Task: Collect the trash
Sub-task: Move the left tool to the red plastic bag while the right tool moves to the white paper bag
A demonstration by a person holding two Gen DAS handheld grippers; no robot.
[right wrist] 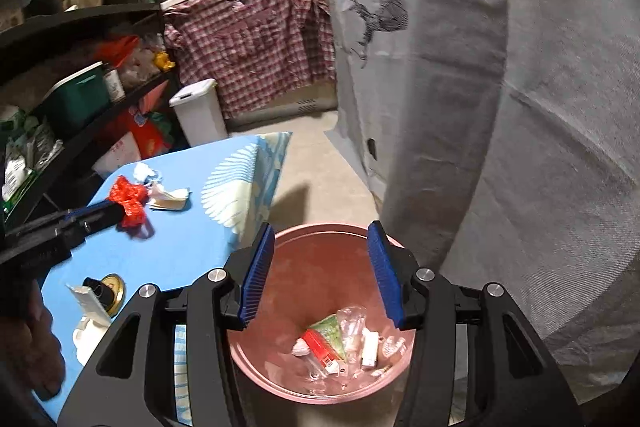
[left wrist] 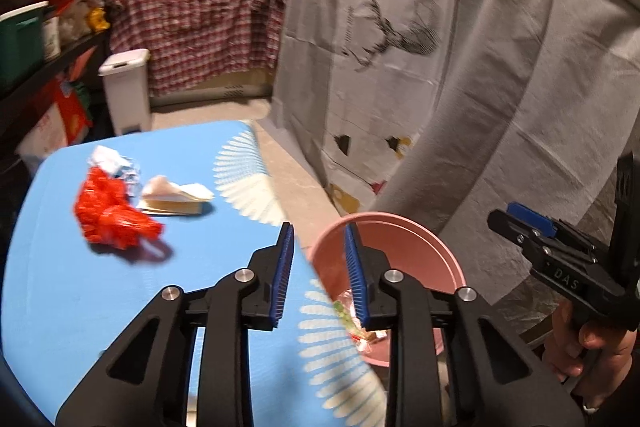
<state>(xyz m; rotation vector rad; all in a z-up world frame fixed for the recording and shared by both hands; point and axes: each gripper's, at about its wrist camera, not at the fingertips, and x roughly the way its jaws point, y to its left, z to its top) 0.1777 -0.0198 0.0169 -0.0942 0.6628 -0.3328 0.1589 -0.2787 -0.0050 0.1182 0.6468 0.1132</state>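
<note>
The red plastic bag (left wrist: 114,215), crumpled into a loose wad, lies at left centre of the left wrist view on the blue counter (left wrist: 80,291). Just beside it to the right sits a folded beige paper piece (left wrist: 176,197), and touching its upper edge is a white crumpled wrapper (left wrist: 112,159). All three look light and soft; the bag should crush and slip a little under the pads, so a pinch across its bulky middle seems the safest hold, while the paper would want taking by its raised folded edge.

The left tool (left wrist: 318,259) is empty, its blue pads parted over the counter's edge. The right tool (right wrist: 322,267) hangs open and empty above the pink bin (right wrist: 400,371), low in the right wrist view, which already holds clear plastic scraps and a red-and-green packet (right wrist: 326,341).

At the lower left of that view more rubbish waits on the counter: a gold jar lid (right wrist: 114,291) and a white torn carton piece (right wrist: 90,301).

The only legible writing is "DAS" on the right tool's body, seen at right in the left wrist view; the packet's printing is too small to read.
</note>
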